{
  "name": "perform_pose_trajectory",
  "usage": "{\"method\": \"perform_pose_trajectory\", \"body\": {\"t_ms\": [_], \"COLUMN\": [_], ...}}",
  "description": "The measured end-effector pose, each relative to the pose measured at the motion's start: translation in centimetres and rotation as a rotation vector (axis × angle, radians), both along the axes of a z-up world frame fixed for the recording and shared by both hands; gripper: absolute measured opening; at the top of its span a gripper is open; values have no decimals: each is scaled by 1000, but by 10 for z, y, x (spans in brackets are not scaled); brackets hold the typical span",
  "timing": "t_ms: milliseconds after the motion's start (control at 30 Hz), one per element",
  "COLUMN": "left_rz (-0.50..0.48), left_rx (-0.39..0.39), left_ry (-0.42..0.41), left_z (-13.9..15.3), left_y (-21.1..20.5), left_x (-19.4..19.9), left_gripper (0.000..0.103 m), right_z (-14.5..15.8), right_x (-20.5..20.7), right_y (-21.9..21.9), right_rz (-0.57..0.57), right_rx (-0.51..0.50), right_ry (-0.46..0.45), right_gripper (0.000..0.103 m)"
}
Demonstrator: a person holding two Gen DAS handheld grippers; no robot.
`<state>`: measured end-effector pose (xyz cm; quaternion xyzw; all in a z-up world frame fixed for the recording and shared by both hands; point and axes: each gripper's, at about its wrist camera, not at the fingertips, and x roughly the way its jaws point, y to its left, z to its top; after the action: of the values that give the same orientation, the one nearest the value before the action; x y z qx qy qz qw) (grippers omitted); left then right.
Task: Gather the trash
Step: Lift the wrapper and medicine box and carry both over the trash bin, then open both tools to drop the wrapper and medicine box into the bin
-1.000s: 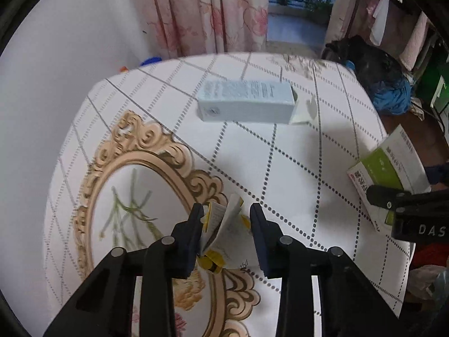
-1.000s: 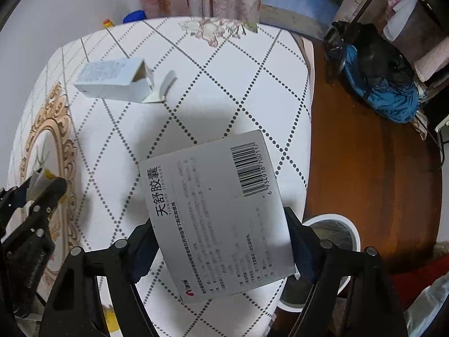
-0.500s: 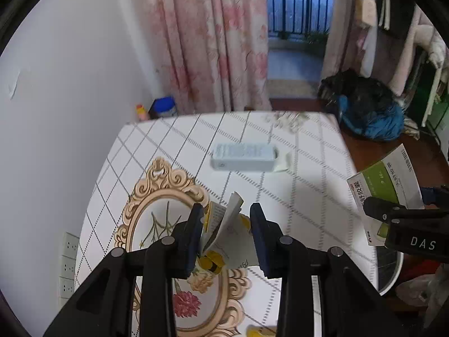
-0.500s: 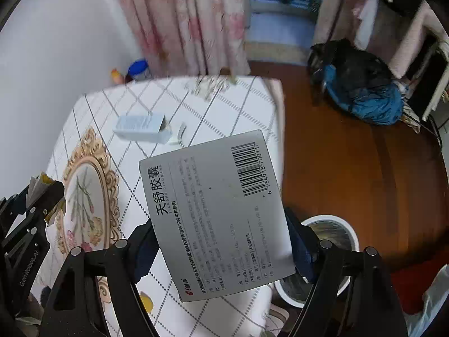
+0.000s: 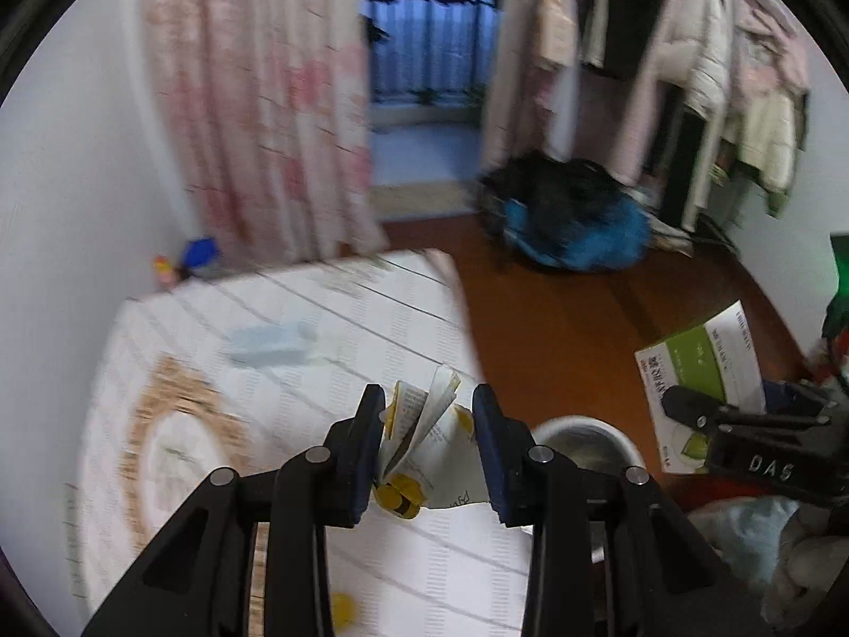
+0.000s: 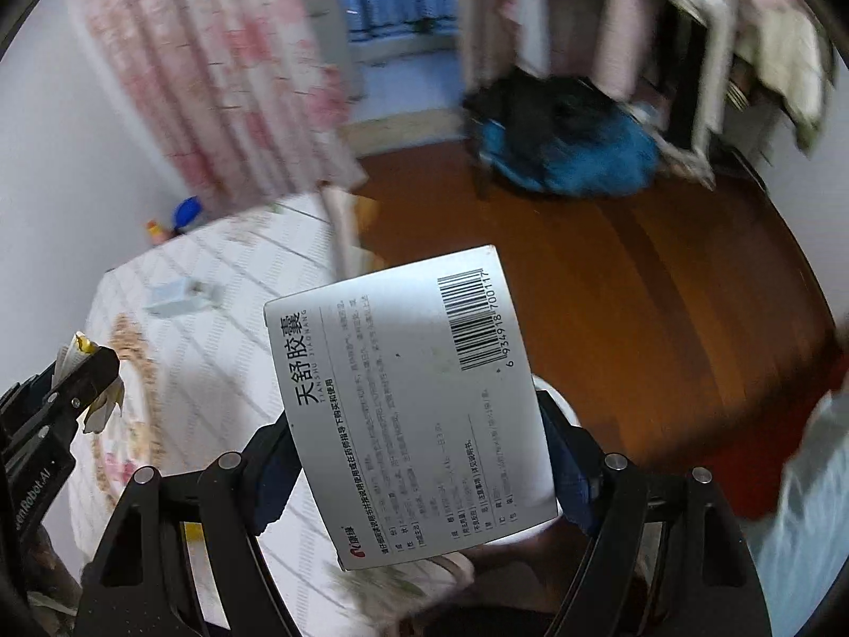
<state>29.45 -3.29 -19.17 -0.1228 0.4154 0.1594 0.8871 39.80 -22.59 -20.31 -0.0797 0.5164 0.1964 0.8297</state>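
Note:
My left gripper (image 5: 427, 443) is shut on a crumpled white and yellow paper wrapper (image 5: 422, 446), held above the table's right edge. My right gripper (image 6: 414, 456) is shut on a flat grey medicine box (image 6: 408, 403) with a barcode; the left wrist view shows that box's green and white face (image 5: 700, 366). A white round bin (image 5: 583, 438) stands on the floor just right of the table, below both grippers; the right wrist view shows only its rim (image 6: 554, 398) behind the box. A pale blue carton (image 5: 270, 345) lies on the tablecloth; its small shape (image 6: 172, 297) shows far off in the right wrist view.
The table (image 5: 329, 318) carries a white lattice cloth with a gold oval frame print (image 5: 175, 424). A small yellow scrap (image 5: 342, 608) lies near its front edge. A dark blue bag (image 5: 573, 228) sits on the wooden floor. Curtains (image 5: 254, 106) and hung clothes (image 5: 732, 69) stand behind.
Both grippers have risen and swung right, away from the table, each keeping its item. The white bin now sits just beyond the left gripper's right finger. The views are blurred by motion.

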Motion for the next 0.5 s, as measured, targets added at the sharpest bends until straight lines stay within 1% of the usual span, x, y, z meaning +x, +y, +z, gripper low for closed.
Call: {"method": "perform_pose_trajectory", "body": {"t_ms": [33,67,167,267,300,367,433,500], "left_rz": [-17,-45,-101,-157,-173,-188,-199,-203], "left_rx": [-27,-70,-164,-243,-268,-297,-322,-348], "left_ry": [9,29,88,164,199,241,298,338], "left_z": [-7,-19,-50,-87,-104,-121,-143,-160], "left_y": [-7,-18,-43,-68,-75,-85,-92,-94], "left_x": [7,19,47,78,92,107,123,134], "left_gripper": [30,30,30,31,31,31,34,35], "right_z": [-13,-23,-67,-113,-127,-153,-181,-202], "right_x": [4,7,21,38,44,54,65,75], "right_y": [-18,-31,-74,-110,-118,-128,-135,-138], "right_rz": [-30,-52,-138,-215,-232,-254,-271,-282], "right_rx": [-8,-10,-16,14,28,28,38,52], "right_ry": [27,48,139,234,260,304,356,392], "right_gripper": [81,81,81,81,81,81,81,81]}}
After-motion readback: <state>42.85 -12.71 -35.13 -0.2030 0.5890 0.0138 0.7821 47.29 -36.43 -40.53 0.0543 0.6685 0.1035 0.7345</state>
